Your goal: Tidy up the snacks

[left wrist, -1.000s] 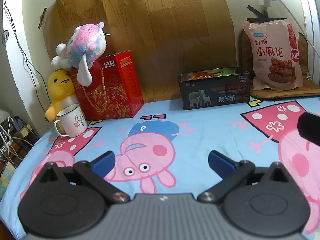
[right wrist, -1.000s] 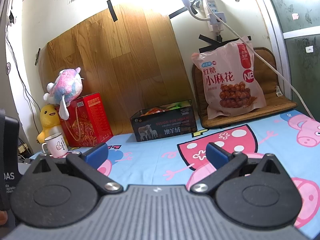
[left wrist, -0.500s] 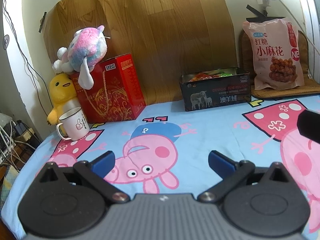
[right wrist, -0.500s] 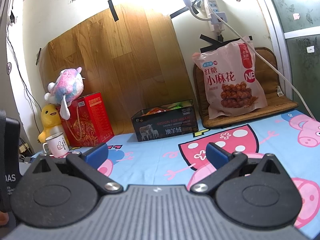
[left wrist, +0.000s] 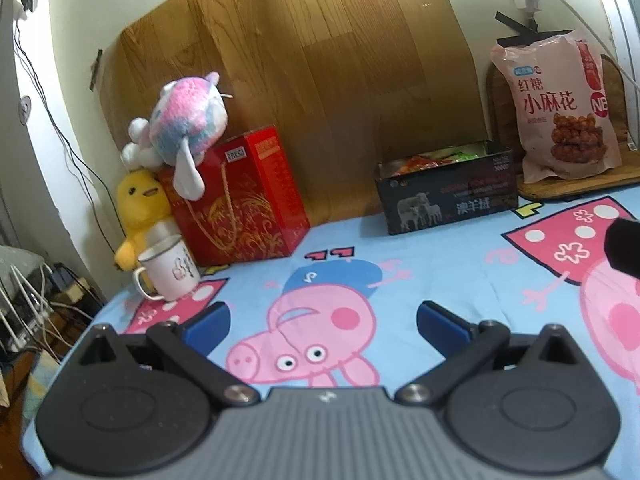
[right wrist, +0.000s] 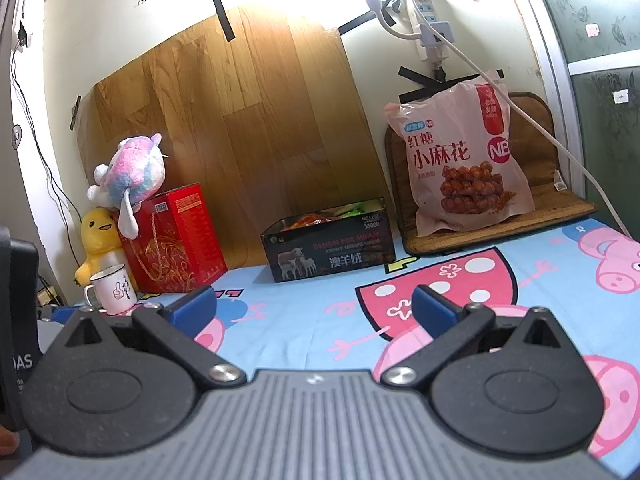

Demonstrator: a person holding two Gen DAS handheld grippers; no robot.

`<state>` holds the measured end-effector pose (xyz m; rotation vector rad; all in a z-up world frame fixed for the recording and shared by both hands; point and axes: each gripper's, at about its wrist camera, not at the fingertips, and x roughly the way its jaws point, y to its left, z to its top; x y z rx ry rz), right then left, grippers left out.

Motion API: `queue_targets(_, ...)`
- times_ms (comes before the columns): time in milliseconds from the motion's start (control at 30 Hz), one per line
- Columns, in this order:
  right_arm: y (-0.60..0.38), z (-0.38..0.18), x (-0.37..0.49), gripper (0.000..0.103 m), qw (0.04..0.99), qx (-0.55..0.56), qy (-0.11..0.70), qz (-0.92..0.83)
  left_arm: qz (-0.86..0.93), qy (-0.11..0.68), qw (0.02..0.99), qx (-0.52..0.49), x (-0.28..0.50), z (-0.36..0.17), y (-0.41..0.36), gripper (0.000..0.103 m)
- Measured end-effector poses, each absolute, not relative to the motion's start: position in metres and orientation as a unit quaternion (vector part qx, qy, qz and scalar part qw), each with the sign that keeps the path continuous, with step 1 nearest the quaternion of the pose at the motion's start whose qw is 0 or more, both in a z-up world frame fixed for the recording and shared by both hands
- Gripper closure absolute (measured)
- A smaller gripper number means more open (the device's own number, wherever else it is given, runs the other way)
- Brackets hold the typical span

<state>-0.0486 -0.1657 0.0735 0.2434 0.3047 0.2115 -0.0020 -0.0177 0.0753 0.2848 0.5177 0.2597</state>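
Fingers (left wrist: 208, 322) of the left gripper (left wrist: 322, 326) and of the right gripper (right wrist: 314, 306) are spread wide, holding nothing, above the cartoon-print bed sheet (right wrist: 304, 320). Small snack packets lie in the black box (right wrist: 330, 252); a large snack bag (right wrist: 464, 160) stands upright just right of it.

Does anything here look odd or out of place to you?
Only mildly. The big pink snack bag stands propped on a brown mat, outside the black box that already holds smaller snack packets. A pink-and-blue plush toy lies slumped over the red gift box. Nothing looks spilled or damaged.
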Motion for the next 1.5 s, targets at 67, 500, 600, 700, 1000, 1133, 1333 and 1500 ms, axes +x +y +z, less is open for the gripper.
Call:
queue_targets(67,-0.166,0.073,-0.049,0.000,0.976,0.121,0.151,0.105,0.134,0.247,0.948,0.148,-0.002,0.076,-0.018,0.000)
queue_targets(500,-0.169,0.071,-0.047,0.000,0.975,0.123,0.155,0.106,0.150,0.231,0.944,0.180,-0.004,0.072,-0.017,0.000)
queue_targets(600,-0.168,0.071,-0.046,0.000,0.974,0.123,0.156,0.106,0.144,0.238,0.944,0.177,-0.004,0.070,-0.016,0.000)
queue_targets(700,-0.169,0.071,-0.046,0.000,0.974,0.123,0.156,0.107,0.135,0.248,0.944,0.171,-0.003,0.069,-0.015,0.000)
queue_targets(1000,-0.168,0.070,-0.045,0.000,0.974,0.123,0.158,0.107,0.119,0.266,0.943,0.160,-0.001,0.065,-0.014,0.000)
queue_targets(1133,-0.169,0.069,-0.045,0.000,0.974,0.123,0.159,0.108,0.114,0.274,0.942,0.159,0.000,0.062,-0.014,0.000)
queue_targets(1333,-0.170,0.068,-0.044,0.000,0.973,0.123,0.161,0.108,0.111,0.280,0.941,0.156,0.001,0.060,-0.014,0.000)
queue_targets(1500,-0.170,0.067,-0.043,0.000,0.973,0.123,0.162,0.109,0.100,0.277,0.943,0.154,0.001,0.061,-0.014,0.000)
